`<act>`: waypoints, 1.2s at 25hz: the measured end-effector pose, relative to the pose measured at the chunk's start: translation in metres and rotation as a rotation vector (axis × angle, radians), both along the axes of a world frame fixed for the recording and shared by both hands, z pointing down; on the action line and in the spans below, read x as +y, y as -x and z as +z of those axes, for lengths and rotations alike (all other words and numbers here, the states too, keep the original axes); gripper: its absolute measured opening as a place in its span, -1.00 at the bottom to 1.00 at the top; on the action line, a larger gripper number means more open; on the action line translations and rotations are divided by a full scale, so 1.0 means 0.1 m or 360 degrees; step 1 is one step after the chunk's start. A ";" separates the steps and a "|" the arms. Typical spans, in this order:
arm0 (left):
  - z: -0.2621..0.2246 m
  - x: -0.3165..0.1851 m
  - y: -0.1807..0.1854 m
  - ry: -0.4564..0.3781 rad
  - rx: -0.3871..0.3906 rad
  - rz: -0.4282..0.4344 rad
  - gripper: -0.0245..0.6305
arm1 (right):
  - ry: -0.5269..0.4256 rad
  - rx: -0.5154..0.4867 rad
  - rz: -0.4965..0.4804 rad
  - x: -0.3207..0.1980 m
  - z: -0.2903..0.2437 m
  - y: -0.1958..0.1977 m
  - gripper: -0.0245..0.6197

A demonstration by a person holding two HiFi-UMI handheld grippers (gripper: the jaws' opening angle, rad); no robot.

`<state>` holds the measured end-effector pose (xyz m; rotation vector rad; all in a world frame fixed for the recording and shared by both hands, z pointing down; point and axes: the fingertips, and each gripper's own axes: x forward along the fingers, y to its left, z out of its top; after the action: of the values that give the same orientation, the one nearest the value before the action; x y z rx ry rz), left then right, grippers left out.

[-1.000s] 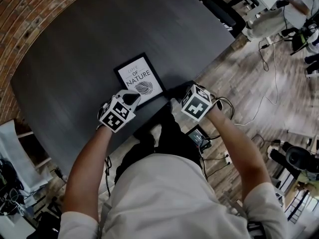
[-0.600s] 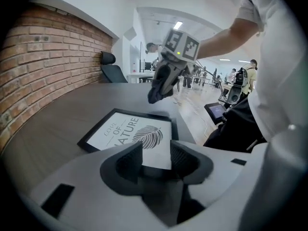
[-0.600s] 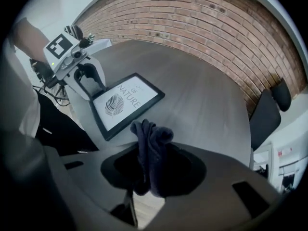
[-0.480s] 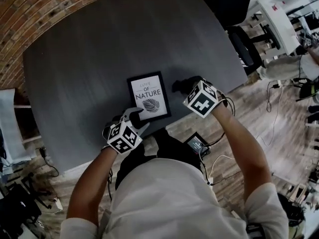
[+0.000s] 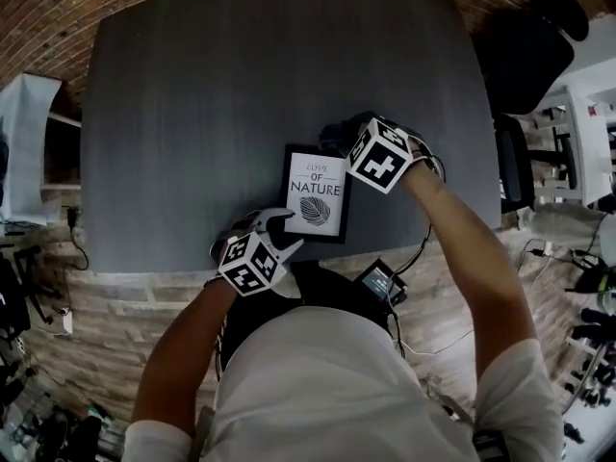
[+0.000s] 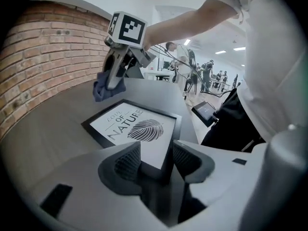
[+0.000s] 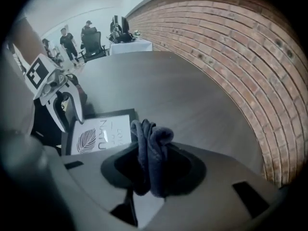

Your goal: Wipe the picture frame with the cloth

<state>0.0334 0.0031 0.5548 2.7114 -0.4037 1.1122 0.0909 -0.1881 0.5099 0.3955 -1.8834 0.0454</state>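
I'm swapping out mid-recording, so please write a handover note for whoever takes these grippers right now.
Left gripper: jaws opening, with the near edge of the black picture frame with the white leaf print between them, pads not pressing.
Right gripper: shut on the dark blue cloth, at the frame's far corner.
The frame lies flat near the front edge of the dark grey table.
Done: cloth in the jaws and brought to the frame.
Left: wipe the frame; whether any of it is already wiped cannot be told.
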 end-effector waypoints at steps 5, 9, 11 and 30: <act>0.02 0.02 0.04 0.0072 0.0011 -0.0051 -0.33 | 0.0053 0.0015 -0.0217 -0.14 0.15 0.55 -0.52; 0.01 0.02 0.03 0.0117 0.0049 -0.0085 -0.43 | 0.0103 0.0005 -0.0313 -0.15 0.22 0.92 -0.52; 0.01 0.04 0.04 0.0125 0.0069 -0.0109 -0.46 | 0.0140 0.0020 -0.0341 -0.11 0.29 1.02 -0.52; 0.02 0.03 0.04 0.0123 0.0075 -0.0165 -0.48 | 0.0314 0.0157 -0.0362 0.07 0.40 0.53 -0.53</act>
<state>0.0298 0.0060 0.5566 2.6124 -0.4780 1.0131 0.0382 -0.1816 0.5502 0.0464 -1.7960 0.0573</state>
